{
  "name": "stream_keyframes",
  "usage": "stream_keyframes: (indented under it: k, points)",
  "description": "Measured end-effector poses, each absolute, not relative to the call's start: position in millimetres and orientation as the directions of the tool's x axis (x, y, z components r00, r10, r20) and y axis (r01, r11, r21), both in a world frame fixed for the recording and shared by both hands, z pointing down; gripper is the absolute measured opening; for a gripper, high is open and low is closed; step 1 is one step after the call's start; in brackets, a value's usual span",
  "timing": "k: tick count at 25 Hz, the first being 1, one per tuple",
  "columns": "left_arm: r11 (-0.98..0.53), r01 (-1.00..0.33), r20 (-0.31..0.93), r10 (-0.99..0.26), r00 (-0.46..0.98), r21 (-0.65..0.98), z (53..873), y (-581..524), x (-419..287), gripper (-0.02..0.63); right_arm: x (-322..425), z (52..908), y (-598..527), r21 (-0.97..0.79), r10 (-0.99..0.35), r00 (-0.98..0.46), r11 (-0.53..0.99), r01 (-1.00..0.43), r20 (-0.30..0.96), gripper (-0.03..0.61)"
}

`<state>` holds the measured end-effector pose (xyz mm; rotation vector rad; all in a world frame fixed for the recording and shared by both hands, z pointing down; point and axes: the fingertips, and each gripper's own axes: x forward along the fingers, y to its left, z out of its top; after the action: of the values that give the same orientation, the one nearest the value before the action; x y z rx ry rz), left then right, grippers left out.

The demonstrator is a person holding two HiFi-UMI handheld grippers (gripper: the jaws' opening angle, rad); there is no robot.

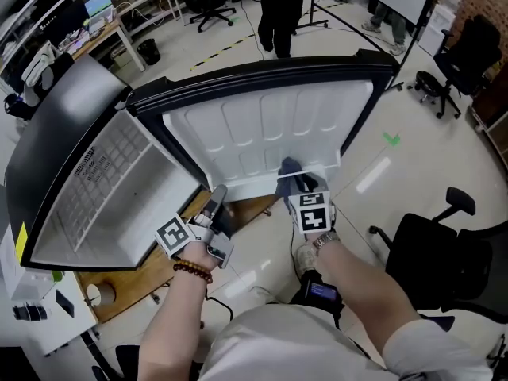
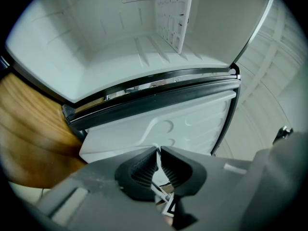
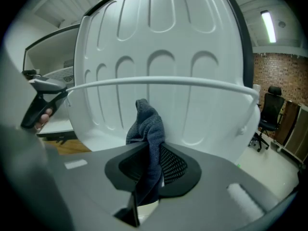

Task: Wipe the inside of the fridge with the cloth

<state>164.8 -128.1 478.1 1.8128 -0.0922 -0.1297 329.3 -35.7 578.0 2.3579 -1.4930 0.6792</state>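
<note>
Pale office floor with a rolling chair (image 1: 432, 252) surrounds a wooden stand (image 1: 151, 275) bearing the fridge (image 1: 95, 197), whose white cavity opens at the left. Its door (image 1: 262, 125) stands swung out at centre with the inner liner facing me, and a white shelf rail (image 3: 159, 83) crosses it. My right gripper (image 1: 295, 182) sits at the liner's near edge, jaws clamped on the blue-grey cloth (image 3: 149, 129), which stands up just below the rail. Whether the cloth touches the liner I cannot tell. My left gripper (image 2: 160, 163), jaws nearly together and empty, sits just left, near where door meets cabinet. Key relation: the cavity lies left of the cloth, beyond the left gripper, so I judge the right hand must cross leftward.
</note>
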Motion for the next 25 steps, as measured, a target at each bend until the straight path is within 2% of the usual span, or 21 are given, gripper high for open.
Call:
stream_keyframes:
  k: [8, 25]
  points:
    - [-0.240, 0.003, -0.039, -0.146, 0.989, 0.971, 478.5, -129.6, 165.6, 0.029, 369.4, 580.3, 2.3, -0.025, -0.720, 0.447, -0.540, -0.841, 0.532, 0.061]
    - [-0.234, 0.003, -0.041, -0.157, 0.987, 0.972, 480.2, -130.1, 166.9, 0.028, 387.2, 572.6, 44.7, -0.109, -0.662, 0.533, -0.675, -0.730, 0.527, 0.060]
